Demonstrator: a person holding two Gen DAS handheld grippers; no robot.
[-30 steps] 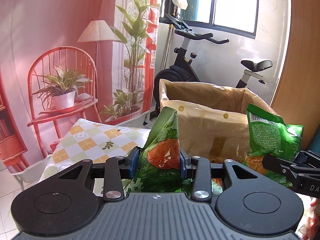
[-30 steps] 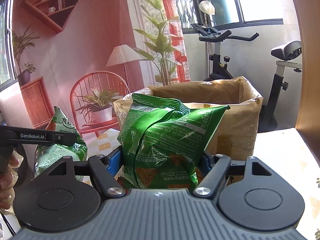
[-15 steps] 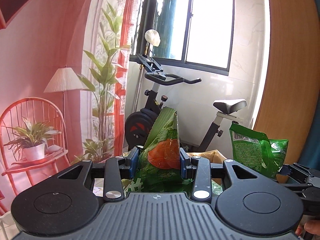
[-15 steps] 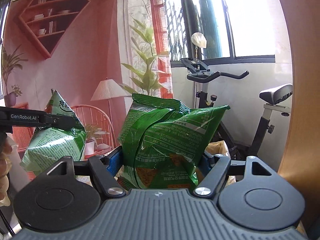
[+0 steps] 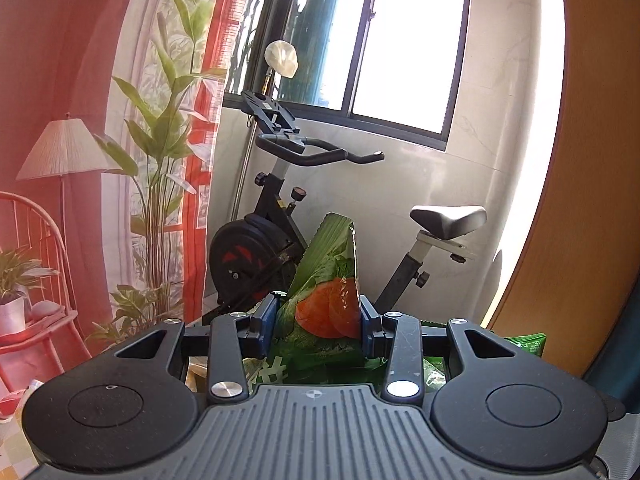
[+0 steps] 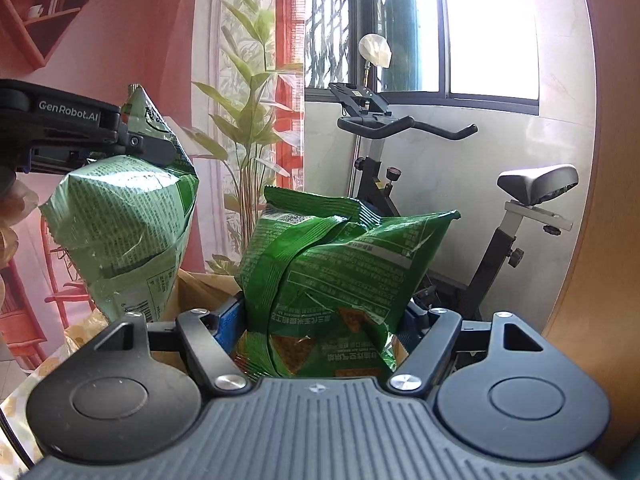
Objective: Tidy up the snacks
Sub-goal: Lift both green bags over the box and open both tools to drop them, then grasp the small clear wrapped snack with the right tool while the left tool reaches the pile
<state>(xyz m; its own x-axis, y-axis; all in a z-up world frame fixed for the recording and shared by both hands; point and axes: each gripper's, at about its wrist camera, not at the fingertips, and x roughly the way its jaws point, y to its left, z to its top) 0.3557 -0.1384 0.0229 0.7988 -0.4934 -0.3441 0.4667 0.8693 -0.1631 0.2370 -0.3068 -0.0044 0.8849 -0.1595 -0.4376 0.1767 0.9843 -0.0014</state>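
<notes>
Gripping a snack bag each, both grippers hang in the air before an exercise bike (image 5: 280,216) and a bright window (image 5: 400,40). The left gripper (image 5: 318,316) clamps a narrow green bag (image 5: 326,300) printed with tomato slices, its blue pads pressed against both sides. The right gripper (image 6: 316,320) pinches a wider green bag (image 6: 332,268) of chips, upright and crumpled at the waist. From the right wrist view, the left gripper's bag (image 6: 128,220) hangs to the left, level with the other, above the rim of a brown paper bag (image 6: 196,288).
</notes>
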